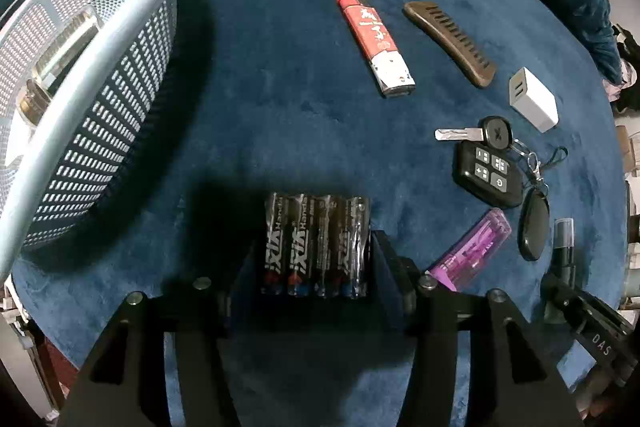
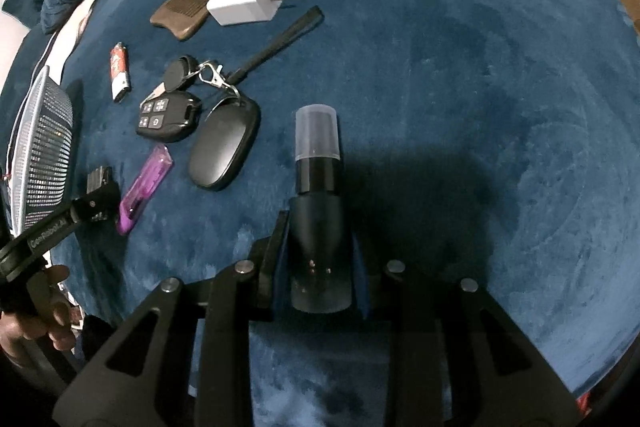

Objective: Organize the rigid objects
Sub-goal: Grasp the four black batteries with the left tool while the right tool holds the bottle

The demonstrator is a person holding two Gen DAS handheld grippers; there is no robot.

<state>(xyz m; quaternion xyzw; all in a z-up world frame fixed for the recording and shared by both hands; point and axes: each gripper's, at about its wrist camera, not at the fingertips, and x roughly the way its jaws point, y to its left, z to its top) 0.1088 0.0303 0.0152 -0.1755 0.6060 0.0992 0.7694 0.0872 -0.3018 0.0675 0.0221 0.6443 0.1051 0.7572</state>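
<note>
While battery pack [image 1: 316,247] hides its base, bottle [image 2: 318,187] half-shadowed

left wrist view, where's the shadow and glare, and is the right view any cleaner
Left wrist view: dark shadow beside the basket and around the batteries, glare on their wrap, edges bent by the fisheye. Right wrist view: a broad shadow right of the bottle, sharp at centre, dim and softer at the rim.
</note>
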